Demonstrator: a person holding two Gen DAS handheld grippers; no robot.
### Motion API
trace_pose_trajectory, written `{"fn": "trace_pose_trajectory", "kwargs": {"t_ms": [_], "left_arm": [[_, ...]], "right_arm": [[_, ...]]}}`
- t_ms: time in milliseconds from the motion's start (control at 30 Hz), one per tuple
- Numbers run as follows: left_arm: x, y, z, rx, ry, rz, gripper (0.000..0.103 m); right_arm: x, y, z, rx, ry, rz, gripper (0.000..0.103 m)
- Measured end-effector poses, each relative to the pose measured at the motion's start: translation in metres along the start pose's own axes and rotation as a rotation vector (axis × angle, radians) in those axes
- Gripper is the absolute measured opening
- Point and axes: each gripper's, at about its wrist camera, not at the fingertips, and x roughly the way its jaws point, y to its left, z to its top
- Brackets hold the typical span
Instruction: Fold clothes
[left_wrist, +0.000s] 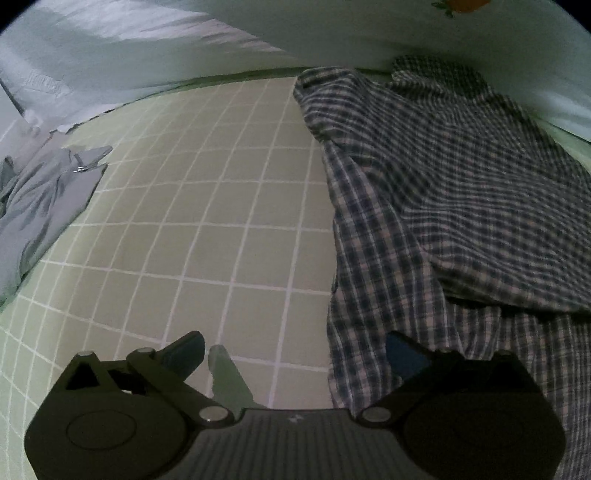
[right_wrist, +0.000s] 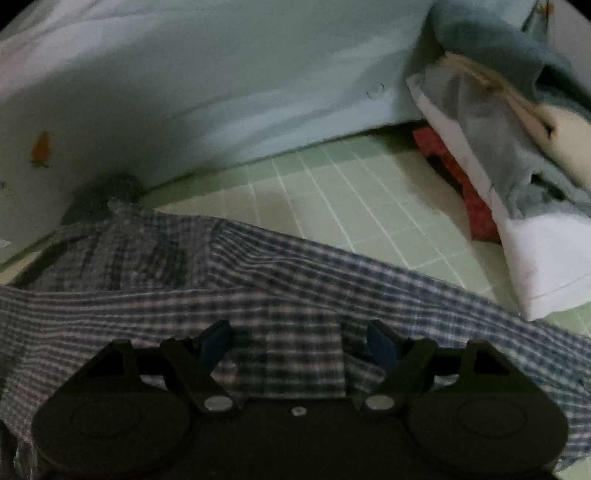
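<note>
Green gridded matting (left_wrist: 207, 206) covers the desk; in the left wrist view the left gripper (left_wrist: 295, 350) has its jaws apart and empty, with the plaid shirt (left_wrist: 461, 192) beyond and under the right-hand jaw. In the right wrist view the right gripper (right_wrist: 299, 341) has its jaws apart, plaid shirt cloth lying between and beneath them unclamped, and a pile of clothes (right_wrist: 517, 166) beyond the right-hand jaw.

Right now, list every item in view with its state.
Plaid shirt: crumpled, unfolded, on the grid mat.
Grey garment: crumpled at the mat's edge.
Clothes pile: heaped, unfolded.
Left gripper: open, empty.
Right gripper: open over the shirt.
</note>
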Motion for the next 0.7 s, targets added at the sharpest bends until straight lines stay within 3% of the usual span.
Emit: {"fn": "trace_pose_trajectory", "kwargs": {"t_ms": [100,167,200,233,300,400,500,533,633,700], "left_arm": [[0.001,0.003,0.002,-0.006,0.008,-0.013,0.103],[0.001,0.003,0.001,-0.002,0.002,-0.015,0.103],[0.002,0.003,0.001,0.002,-0.004,-0.017,0.103],[0.002,0.003,0.001,0.005,-0.008,-0.019,0.103],[-0.002,0.005,0.003,0.004,-0.022,-0.021,0.103],[-0.011,0.009,0.009,0.001,-0.062,-0.023,0.103],[-0.019,0.018,0.018,-0.042,-0.107,-0.05,0.103],[-0.018,0.022,0.022,-0.066,-0.111,-0.068,0.103],[-0.009,0.025,0.041,-0.091,-0.107,-0.091,0.103],[-0.006,0.024,0.054,-0.087,-0.133,-0.101,0.103]], "right_arm": [[0.008,-0.008,0.005,0.051,0.023,0.036,0.079],[0.009,-0.009,0.007,0.069,0.036,0.093,0.06],[0.009,-0.009,0.009,0.066,0.049,0.118,0.04],[0.008,-0.007,0.012,0.067,0.054,0.137,0.029],[-0.004,-0.004,0.022,0.061,0.012,0.166,0.016],[-0.038,0.001,0.043,0.041,-0.126,0.2,0.014],[-0.083,-0.022,0.073,0.179,-0.362,0.235,0.014],[-0.084,-0.034,0.08,0.229,-0.392,0.196,0.014],[-0.055,-0.042,0.089,0.169,-0.277,-0.001,0.015],[-0.048,-0.043,0.079,0.141,-0.244,0.01,0.015]]}}
